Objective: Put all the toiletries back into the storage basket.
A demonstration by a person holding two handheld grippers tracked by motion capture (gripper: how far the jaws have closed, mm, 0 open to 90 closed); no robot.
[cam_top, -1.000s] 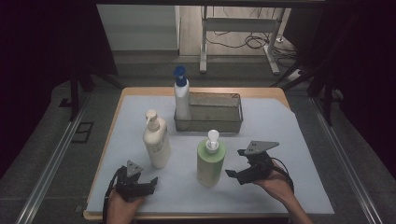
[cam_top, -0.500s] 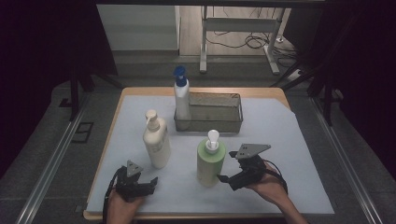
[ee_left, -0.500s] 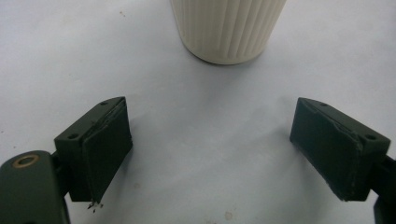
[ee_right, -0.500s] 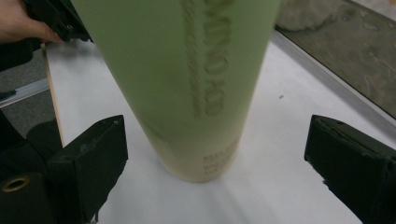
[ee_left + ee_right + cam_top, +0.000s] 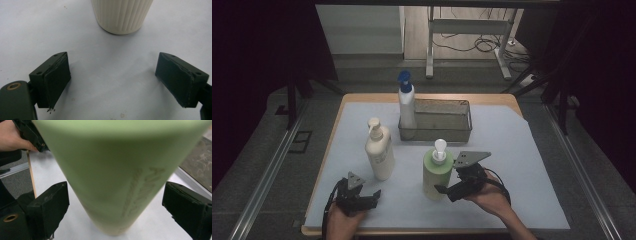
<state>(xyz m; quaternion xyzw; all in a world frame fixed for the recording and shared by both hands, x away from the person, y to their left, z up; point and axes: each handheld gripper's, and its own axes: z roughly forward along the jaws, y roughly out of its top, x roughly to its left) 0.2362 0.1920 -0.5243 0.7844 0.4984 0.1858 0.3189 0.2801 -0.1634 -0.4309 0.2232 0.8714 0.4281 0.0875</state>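
Resting low at the near-left of the counter (image 5: 522, 150), the left hand-held gripper (image 5: 357, 192) has its jaws spread wide with bare white sheet between them; they hold and touch nothing. The left gripper view shows the ribbed base of the cream bottle (image 5: 122, 15) ahead of the jaws, clearly apart from both pads.

The cream bottle (image 5: 379, 152) stands upright on the sheet, long axis vertical, pump head on top. Behind it, farther from the person, a white bottle (image 5: 406, 105) with a blue cap stands upright at the left end of the wire basket (image 5: 452, 132).

The green bottle (image 5: 437, 175) stands upright near the counter's middle front, long axis vertical, with its white pump on top. The right hand-held gripper (image 5: 457, 186) sits at its right side, low on the body. In the right gripper view the jaws are wide apart, one on each side of the green bottle (image 5: 112, 177), with visible gaps at both pads; neither pad touches it.

The right gripper view also shows faint embossed lettering on the bottle wall, too blurred to read, and the other hand (image 5: 12, 138) with its gripper farther off. The high view shows the grey plate on each gripper and the person's hands entering from the near edge.
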